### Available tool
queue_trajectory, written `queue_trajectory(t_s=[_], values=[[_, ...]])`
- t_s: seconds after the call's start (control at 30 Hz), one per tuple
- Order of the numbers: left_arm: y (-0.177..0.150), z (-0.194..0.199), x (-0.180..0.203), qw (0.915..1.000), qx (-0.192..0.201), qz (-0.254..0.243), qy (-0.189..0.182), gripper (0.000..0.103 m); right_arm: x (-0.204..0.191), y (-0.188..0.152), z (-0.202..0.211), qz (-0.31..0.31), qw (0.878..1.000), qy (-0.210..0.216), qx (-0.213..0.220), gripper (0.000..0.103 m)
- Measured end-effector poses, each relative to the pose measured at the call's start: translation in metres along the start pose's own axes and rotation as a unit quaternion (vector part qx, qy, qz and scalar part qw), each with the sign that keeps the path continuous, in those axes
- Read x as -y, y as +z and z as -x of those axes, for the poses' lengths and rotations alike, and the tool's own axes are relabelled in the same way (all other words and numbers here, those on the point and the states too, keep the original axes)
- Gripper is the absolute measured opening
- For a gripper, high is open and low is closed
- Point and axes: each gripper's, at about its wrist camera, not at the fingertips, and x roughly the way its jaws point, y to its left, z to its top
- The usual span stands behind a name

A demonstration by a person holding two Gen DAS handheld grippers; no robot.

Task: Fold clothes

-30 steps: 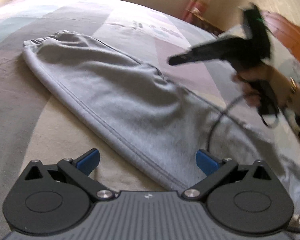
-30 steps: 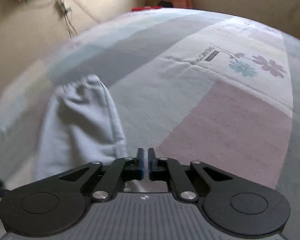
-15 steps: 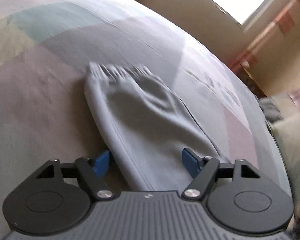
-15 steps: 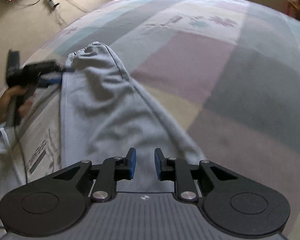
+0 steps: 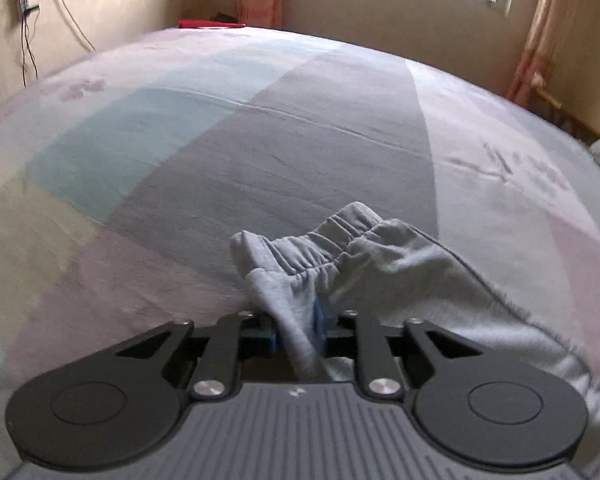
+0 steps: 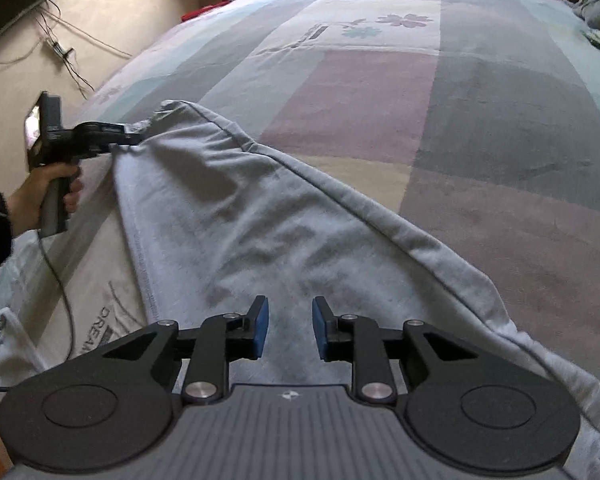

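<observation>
Presently the left hand-held gripper pinches the elastic cuff of the grey sweatpants on the bed, apparently to fold, while the right hand-held gripper hovers spread above the cloth.

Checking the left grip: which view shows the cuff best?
Left wrist. The gathered cuff sits close up, its cloth pinched in the shut left gripper. Right wrist shows it only far off at the pants' end, beside that gripper.
</observation>
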Motion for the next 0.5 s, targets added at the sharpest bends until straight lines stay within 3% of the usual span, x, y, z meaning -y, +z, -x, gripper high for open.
queue_trajectory(t_s=[0.03,0.1,0.17,0.2,0.3,0.4,0.47,0.5], values=[[0.001,0.005,-0.002,1.0000,-0.004,-0.001,0.004,0.030,-0.003,0.002,-0.002,0.010,1.000,-0.013,-0.003,0.048],[0.001,0.024,-0.001,0.9988,0.010,-0.028,0.039,0.045,-0.007,0.005,-0.003,0.028,0.999,-0.034,-0.009,0.052],[0.000,0.046,0.001,0.9939,0.032,-0.066,0.083,0.044,-0.009,0.005,-0.005,0.038,0.998,-0.051,-0.016,0.053],[0.000,0.055,0.005,0.9922,0.041,-0.087,0.079,0.046,-0.009,0.003,-0.007,0.038,0.997,-0.062,-0.020,0.058],[0.002,0.069,0.036,0.9876,0.037,-0.149,-0.033,0.061,-0.010,-0.004,-0.015,0.031,0.995,-0.095,-0.032,0.061],[-0.006,0.058,0.086,0.9663,-0.023,-0.208,-0.150,0.065,-0.013,-0.010,-0.023,0.001,0.994,-0.100,-0.040,0.063],[-0.019,0.046,0.120,0.9489,-0.037,-0.264,-0.170,0.067,-0.019,-0.012,-0.022,-0.004,0.994,-0.102,-0.031,0.069],[-0.023,0.036,0.130,0.9449,-0.041,-0.285,-0.155,0.067,-0.020,-0.012,-0.022,-0.007,0.995,-0.100,-0.028,0.072]])
